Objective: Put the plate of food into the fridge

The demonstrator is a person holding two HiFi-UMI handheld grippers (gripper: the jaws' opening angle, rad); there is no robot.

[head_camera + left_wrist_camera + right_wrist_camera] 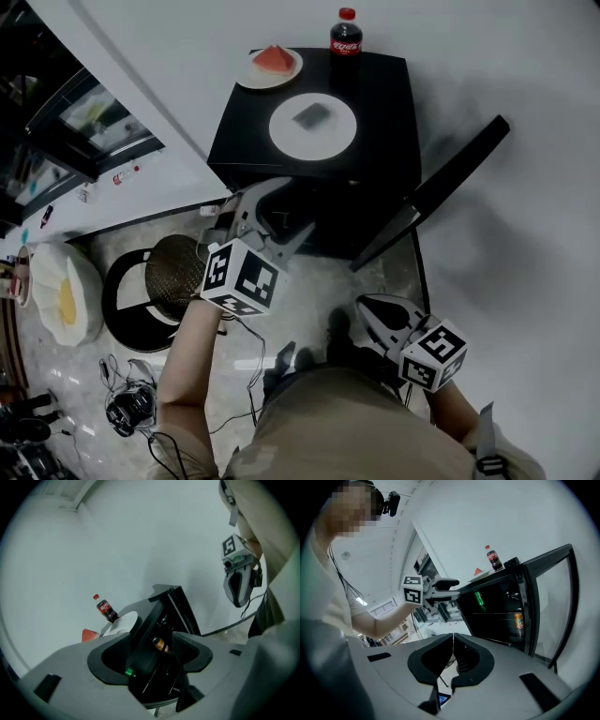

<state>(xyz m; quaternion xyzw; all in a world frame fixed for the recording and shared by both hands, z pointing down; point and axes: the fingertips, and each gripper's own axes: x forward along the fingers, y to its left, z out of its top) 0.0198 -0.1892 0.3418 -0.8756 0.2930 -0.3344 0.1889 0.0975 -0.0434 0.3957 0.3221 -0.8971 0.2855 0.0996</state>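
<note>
- The left gripper (281, 214), centre, has wide, empty jaws; the right gripper (367, 307), lower right, is closed on nothing.
- The watermelon plate (269, 67) and the second plate (312, 125) stand on the fridge (384, 94), upper centre.
- Risk: a careless reach may knock over the cola bottle (345, 37) just beside them, or a tilted plate may spill its food.
- The open door (441, 183), right, narrows the approach.

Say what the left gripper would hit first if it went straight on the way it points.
The left gripper would most likely meet the open black fridge: its top front edge lies between the open jaws, an orange drink just beyond. Depth is unclear.
</note>
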